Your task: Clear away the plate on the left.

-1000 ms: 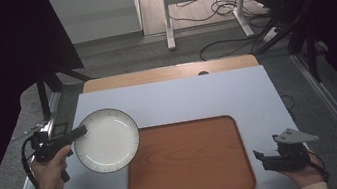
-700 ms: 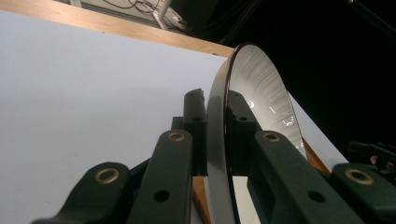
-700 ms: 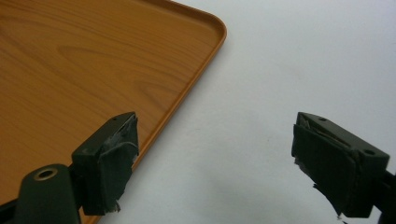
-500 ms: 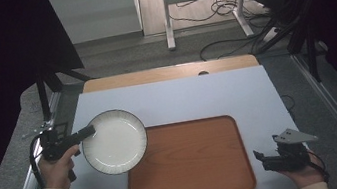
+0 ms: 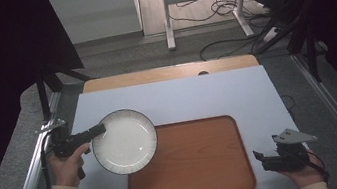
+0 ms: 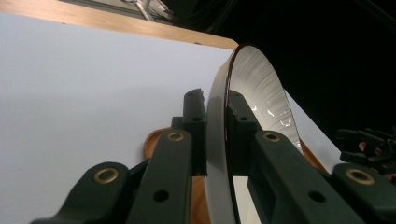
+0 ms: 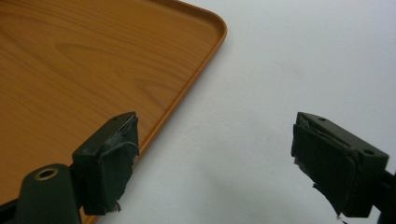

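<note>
White plate (image 5: pixel 125 141) (rim clamped) in left tool (image 5: pixel 96 131)

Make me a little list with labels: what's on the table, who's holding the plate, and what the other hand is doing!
table: pale blue top with a wooden strip along the far edge
plate: white, dark rim, partly over the tray's left edge
tray: orange-brown, wood-look, nothing resting inside it
left tool: shut on the plate's rim, one pad on each face
right tool: open, nothing between its pads, just off the tray's right edge
likely next: the plate probably goes onto the tray
</note>
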{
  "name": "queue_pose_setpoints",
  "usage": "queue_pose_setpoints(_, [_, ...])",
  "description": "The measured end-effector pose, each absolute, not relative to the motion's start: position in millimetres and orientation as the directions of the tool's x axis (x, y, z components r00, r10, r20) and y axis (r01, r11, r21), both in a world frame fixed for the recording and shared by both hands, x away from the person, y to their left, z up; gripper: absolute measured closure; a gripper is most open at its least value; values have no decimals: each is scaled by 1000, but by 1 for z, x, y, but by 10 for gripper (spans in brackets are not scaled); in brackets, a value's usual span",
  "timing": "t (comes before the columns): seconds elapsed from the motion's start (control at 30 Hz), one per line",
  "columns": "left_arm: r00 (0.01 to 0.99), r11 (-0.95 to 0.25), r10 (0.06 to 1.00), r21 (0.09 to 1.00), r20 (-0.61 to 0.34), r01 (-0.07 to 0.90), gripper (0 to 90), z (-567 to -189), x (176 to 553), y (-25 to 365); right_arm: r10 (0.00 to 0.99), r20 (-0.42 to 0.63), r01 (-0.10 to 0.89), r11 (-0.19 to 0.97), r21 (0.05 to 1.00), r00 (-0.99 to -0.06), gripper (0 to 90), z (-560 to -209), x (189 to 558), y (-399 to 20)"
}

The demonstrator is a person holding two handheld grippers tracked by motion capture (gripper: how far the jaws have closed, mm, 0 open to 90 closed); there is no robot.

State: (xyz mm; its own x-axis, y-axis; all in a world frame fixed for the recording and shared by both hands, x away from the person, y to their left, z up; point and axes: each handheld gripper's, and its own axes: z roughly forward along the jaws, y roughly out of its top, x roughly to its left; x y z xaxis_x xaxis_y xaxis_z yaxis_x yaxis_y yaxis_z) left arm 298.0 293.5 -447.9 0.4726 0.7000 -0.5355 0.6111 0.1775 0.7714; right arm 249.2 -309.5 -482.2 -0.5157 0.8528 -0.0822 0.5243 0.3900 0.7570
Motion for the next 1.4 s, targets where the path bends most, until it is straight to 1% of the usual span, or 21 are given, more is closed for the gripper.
queue_pose_setpoints(0.6, [519, 122, 668, 768, -532, 629, 815, -449, 305, 256, 851, -86, 526, 396, 753, -518, 156, -483, 250, -308])
queue_pose_setpoints(0.8, [541, 91, 657, 767, -526, 635, 814, -450, 308, 239, 851, -86, 527, 397, 752, -518, 156, -483, 250, -308])
queue_pose_setpoints(1.2, [566, 68, 637, 769, -523, 635, 814, -447, 313, 223, 855, -87, 527, 392, 754, -511, 156, -483, 249, -309])
queue_pose_setpoints(1.4, [579, 42, 640, 775, -505, 630, 811, -443, 316, 211, 862, -83, 528, 380, 759, -500, 156, -481, 248, -310])
